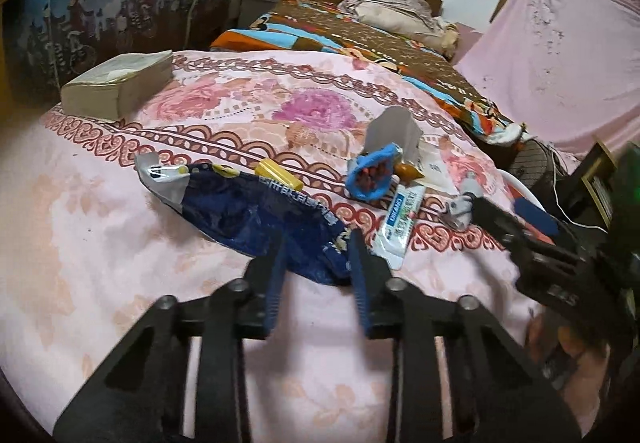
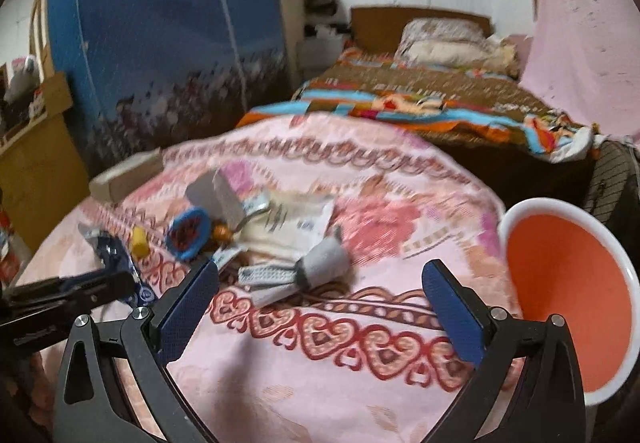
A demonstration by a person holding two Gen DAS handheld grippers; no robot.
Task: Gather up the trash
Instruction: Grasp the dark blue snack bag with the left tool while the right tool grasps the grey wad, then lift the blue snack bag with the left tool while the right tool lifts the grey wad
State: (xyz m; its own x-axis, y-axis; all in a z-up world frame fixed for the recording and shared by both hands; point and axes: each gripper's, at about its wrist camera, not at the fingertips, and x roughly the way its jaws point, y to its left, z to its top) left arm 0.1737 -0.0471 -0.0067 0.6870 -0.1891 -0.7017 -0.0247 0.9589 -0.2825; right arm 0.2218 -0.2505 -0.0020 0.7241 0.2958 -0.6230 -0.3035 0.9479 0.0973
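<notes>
On the pink floral bedspread (image 1: pixel 100 211) lies a scatter of rubbish. The left gripper (image 1: pixel 318 243) has its fingers closed on the near edge of a crumpled dark-blue foil snack bag (image 1: pixel 256 219) that rests on the cover. Beside the bag are a small yellow block (image 1: pixel 280 173), a crushed blue wrapper with red inside (image 1: pixel 370 173) and a white rectangular packet with blue print (image 1: pixel 398 227) (its lettering is too small to read). The right gripper (image 2: pixel 320 287) hangs with its blue-padded fingers spread wide, holding nothing, near a grey crumpled wrapper (image 2: pixel 320 263); motion blur leaves it unclear whether it touches anything. An orange-lined white bin (image 2: pixel 568 291) stands at the bed's right edge. A thick worn book (image 1: pixel 120 87) lies at the far left.
</notes>
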